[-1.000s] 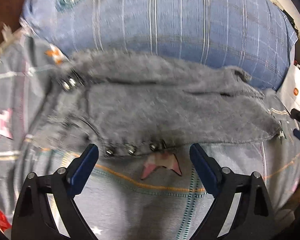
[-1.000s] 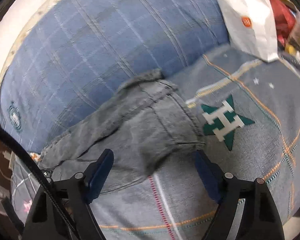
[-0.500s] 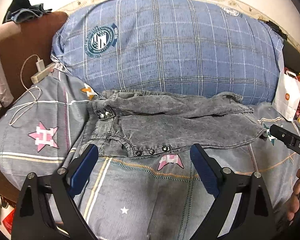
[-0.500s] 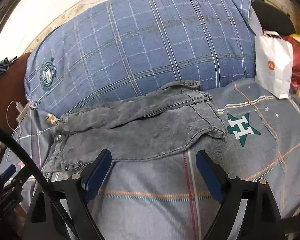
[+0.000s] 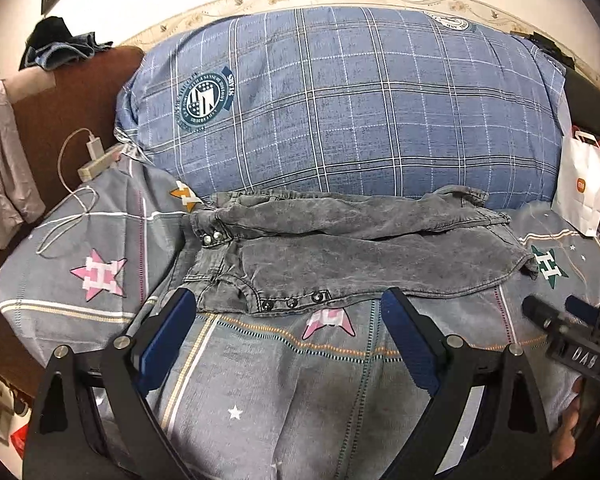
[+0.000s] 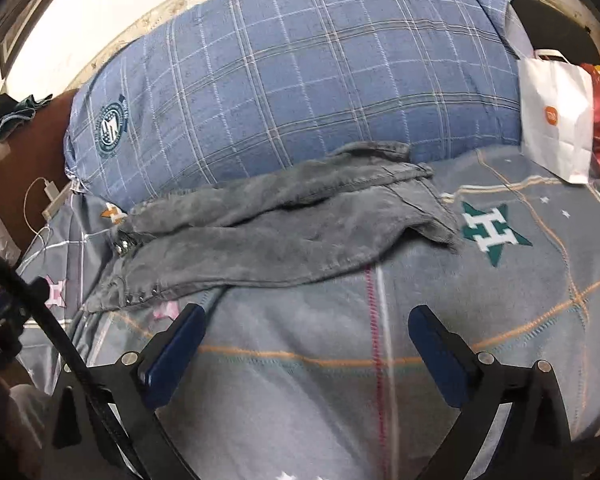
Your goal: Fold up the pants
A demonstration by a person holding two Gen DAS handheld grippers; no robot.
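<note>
On bed (image 5: 340,380), folded pants (image 5: 352,256); right tool (image 6: 306,320) opening, empty.

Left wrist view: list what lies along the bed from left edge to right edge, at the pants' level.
White charging cable → pink star print → grey pants → green star print → white paper bag.

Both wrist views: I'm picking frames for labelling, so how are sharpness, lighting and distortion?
Left wrist view: sharp, evenly lit, the pants and their snaps crisp; strong fisheye bowing of the pillow; dark corners. Right wrist view: slightly softer, the blanket near the fingers smeared; the wall top left is washed out; same bowing.
</note>
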